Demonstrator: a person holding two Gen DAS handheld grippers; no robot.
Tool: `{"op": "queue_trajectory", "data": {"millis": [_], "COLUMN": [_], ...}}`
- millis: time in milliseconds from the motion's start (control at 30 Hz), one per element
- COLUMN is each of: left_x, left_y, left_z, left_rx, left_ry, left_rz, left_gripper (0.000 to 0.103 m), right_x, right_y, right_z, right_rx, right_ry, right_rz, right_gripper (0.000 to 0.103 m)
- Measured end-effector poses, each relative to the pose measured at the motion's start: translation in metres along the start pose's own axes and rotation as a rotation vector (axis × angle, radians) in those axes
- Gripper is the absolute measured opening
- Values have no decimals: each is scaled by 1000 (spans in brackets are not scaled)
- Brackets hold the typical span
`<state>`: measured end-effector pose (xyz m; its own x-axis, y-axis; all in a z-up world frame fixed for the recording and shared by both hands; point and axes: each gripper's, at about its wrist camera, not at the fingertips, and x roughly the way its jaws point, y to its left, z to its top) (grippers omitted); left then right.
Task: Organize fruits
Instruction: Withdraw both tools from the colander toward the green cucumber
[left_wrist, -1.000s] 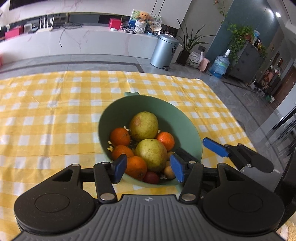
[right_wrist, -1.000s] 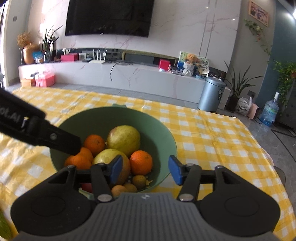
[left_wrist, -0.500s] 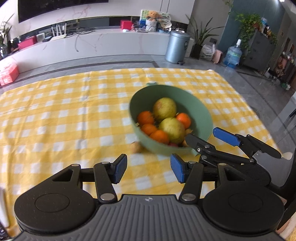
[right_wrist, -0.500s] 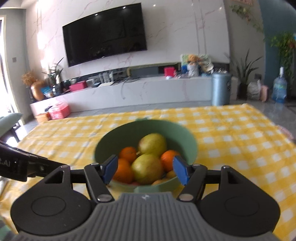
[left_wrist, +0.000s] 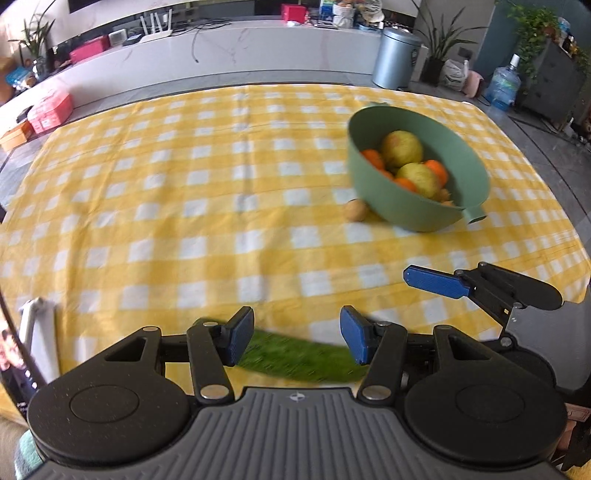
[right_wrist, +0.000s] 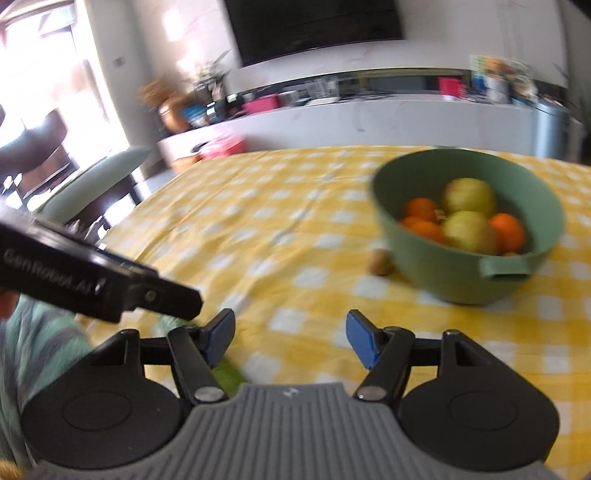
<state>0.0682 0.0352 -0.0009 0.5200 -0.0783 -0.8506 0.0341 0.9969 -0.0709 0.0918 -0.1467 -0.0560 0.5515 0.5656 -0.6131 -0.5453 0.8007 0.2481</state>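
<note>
A green bowl stands on the yellow checked cloth with pears and oranges in it. A small brown fruit lies on the cloth just left of the bowl. A green cucumber lies at the near edge, under my left gripper, which is open and not pressing on it. In the right wrist view the bowl is far ahead to the right. My right gripper has its jaws opening, with nothing between them. The left gripper's black body crosses the left side of that view.
A green chair stands off the table's left side. A striped sleeve shows at the lower left. Beyond the table stand a grey bin and a long white counter. A white object sits at the near left edge.
Both grippers have pulled back from the bowl toward the near edge of the table. The right jaws have widened. The cucumber and the small brown fruit have come into view.
</note>
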Motion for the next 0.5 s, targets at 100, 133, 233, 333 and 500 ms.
{"op": "queue_trajectory", "data": {"millis": [100, 133, 233, 333, 500], "left_x": [-3, -3, -4, -5, -7], "left_y": [12, 17, 27, 35, 47], "left_z": [-7, -9, -14, -17, -18], "left_rx": [-27, -39, -66, -87, -142], "left_ry": [-4, -5, -9, -22, -39], "left_rz": [7, 6, 4, -2, -19], "left_gripper": [64, 63, 63, 63, 63], "right_x": [11, 14, 25, 37, 59], "right_y": [16, 23, 38, 51, 60], "right_z": [-2, -3, -5, -7, -7], "right_rx": [-63, -81, -123, -172, -207], "right_ry": [34, 37, 46, 63, 93], "right_rz": [75, 88, 108, 102, 78], "right_gripper": [82, 82, 82, 78, 67]}}
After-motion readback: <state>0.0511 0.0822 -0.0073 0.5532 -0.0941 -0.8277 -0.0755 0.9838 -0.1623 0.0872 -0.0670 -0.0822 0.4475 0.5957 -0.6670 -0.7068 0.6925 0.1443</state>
